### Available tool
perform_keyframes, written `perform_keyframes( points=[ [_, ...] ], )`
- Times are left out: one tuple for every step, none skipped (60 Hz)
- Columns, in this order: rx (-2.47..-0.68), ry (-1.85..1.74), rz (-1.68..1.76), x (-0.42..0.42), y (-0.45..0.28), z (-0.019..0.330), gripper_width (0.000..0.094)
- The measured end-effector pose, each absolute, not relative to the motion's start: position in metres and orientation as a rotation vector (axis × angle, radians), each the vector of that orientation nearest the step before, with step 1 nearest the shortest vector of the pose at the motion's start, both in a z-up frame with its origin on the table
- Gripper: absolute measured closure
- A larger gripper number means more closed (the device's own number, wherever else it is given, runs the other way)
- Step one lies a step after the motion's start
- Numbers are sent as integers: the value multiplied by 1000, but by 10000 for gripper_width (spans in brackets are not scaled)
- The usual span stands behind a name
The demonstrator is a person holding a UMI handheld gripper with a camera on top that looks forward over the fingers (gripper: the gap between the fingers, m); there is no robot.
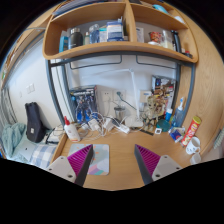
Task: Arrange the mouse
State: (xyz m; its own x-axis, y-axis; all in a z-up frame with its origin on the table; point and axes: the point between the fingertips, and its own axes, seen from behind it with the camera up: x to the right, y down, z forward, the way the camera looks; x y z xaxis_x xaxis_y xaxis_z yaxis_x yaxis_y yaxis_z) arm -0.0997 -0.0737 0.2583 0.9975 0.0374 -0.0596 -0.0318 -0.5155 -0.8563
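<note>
A hand-held gripper (113,160) hangs above a wooden desk (120,150), its two pink-padded fingers (80,158) spread wide with nothing between them. No mouse can be made out among the clutter along the wall beneath the shelf (110,48), so its heading and long axis cannot be told. The sensible first move is probably to find the mouse, then approach squarely across its narrow sides.

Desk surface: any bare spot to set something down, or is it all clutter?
Free: the wooden desk strip between and just ahead of the open, empty gripper fingers. Crowded: the back edge by the wall, from the white bottle through tangled cables to the orange-capped bottle. The shelf above is full too.
</note>
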Motion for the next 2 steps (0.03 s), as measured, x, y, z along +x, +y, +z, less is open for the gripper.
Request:
perform_keyframes(
  points=[
    [-2111, -4, 92, -97, -76, 258, 106],
    [-2110, -3, 101, -95, -77, 258, 107]
  ],
)
